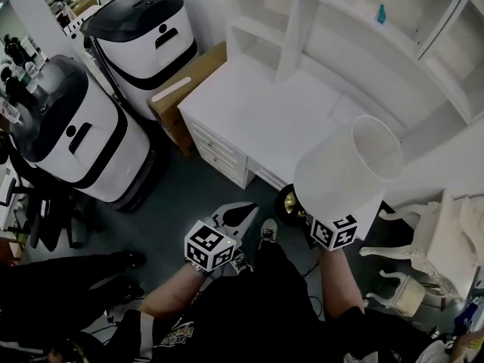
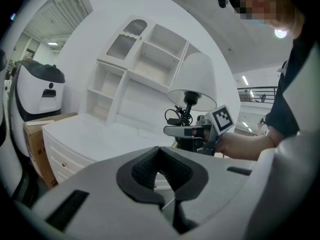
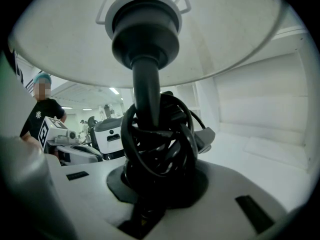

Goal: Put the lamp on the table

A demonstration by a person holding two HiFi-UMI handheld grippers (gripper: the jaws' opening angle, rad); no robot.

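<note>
Head view | right claw (image 3: 150, 184) clamped on lamp (image 1: 348, 172) | left claw (image 1: 246, 214) together, empty

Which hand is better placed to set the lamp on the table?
Right. The right tongs are shut on the lamp, holding it up beside the table. The left tongs are shut and empty, out over the floor.

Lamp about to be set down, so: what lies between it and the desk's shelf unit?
Only bare white desk top, shown in the head view.
</note>
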